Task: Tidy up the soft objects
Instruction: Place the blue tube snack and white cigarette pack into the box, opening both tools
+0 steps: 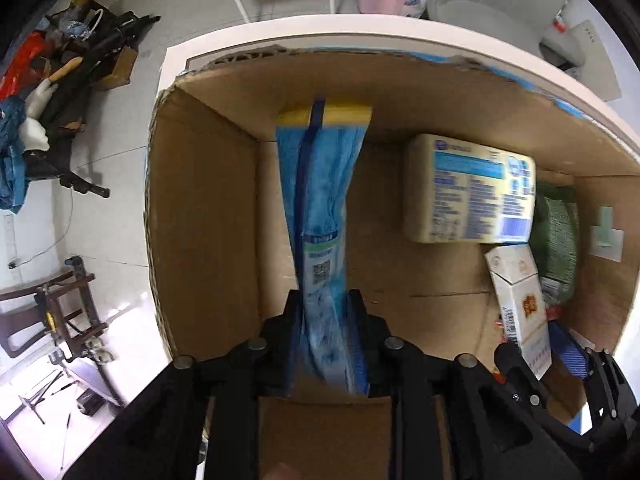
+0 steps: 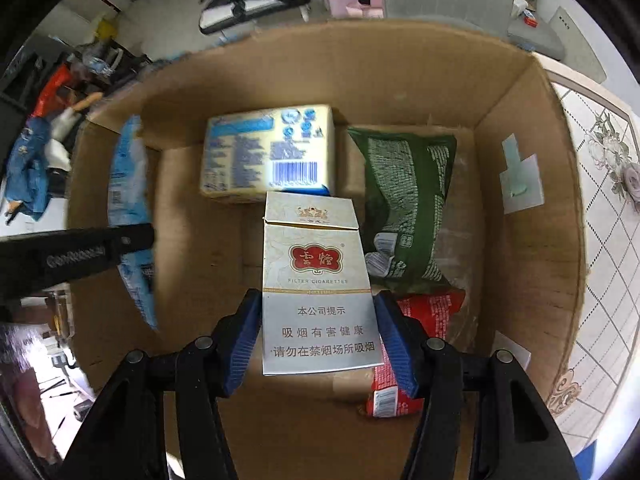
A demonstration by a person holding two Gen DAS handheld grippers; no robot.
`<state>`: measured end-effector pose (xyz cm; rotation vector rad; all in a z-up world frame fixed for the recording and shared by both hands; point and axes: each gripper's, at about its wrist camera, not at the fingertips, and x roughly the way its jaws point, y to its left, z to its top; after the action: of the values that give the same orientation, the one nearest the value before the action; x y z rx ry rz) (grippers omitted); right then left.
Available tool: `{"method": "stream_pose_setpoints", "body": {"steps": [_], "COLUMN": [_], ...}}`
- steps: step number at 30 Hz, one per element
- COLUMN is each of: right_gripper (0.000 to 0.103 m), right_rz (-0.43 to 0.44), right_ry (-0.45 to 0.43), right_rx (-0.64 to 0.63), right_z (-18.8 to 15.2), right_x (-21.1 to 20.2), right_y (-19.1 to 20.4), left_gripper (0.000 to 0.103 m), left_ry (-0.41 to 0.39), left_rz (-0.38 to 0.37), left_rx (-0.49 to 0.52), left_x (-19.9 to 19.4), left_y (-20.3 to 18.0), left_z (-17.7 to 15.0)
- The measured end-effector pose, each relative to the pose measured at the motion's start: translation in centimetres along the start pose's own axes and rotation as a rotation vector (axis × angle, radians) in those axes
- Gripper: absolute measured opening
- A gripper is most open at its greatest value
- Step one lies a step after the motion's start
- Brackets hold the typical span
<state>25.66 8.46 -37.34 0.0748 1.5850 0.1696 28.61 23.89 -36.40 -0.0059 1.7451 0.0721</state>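
A: While both claws hang over the cardboard box (image 2: pixel 532 240), what is each one carrying?

B: The left claw (image 1: pixel 325 300) is clamped on a long blue plastic pack (image 1: pixel 320 208) with a yellow end, held out over the left part of the box. The right claw (image 2: pixel 318 320) grips a white cigarette pack (image 2: pixel 318 280) by its lower half, above the middle of the box.

A: What already lies inside?

B: 3 things that I can see. A cream tissue pack (image 2: pixel 268 152) rests near the far wall, a green snack bag (image 2: pixel 408 208) lies just beside it on the right, and a red packet (image 2: pixel 420 320) sits nearer, partly hidden under the right claw.

A: So how far along would you say it is?

B: Well underway, I'd judge. 3 items look placed and 2 more are in hand over the box, neither released yet. The box floor on the left is bare, so the blue pack has room there.

A: And what is left?

B: Letting go of both. Whether more items wait outside I cannot tell, since little of the white table (image 1: pixel 280 28) beyond the box shows.
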Motion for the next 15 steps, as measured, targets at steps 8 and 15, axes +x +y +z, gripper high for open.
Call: {"method": "stream_pose_setpoints", "body": {"steps": [8, 15], "right_gripper": [0.08, 0.095], "right_rz": [0.015, 0.031], "right_ry": [0.019, 0.031], "right_rx": [0.016, 0.017], "right_z": [-0.1, -1.1], "right_x": [0.0, -1.8], "right_y": [-0.1, 0.0], "left_gripper": [0.042, 0.086], "left_ry": [-0.014, -0.08], "left_rz": [-0.033, -0.051], "left_rx": [-0.01, -0.005], "left_x": [-1.1, -4.2], "left_y": [0.4, 0.1], "left_z": [-0.9, -3.7]}}
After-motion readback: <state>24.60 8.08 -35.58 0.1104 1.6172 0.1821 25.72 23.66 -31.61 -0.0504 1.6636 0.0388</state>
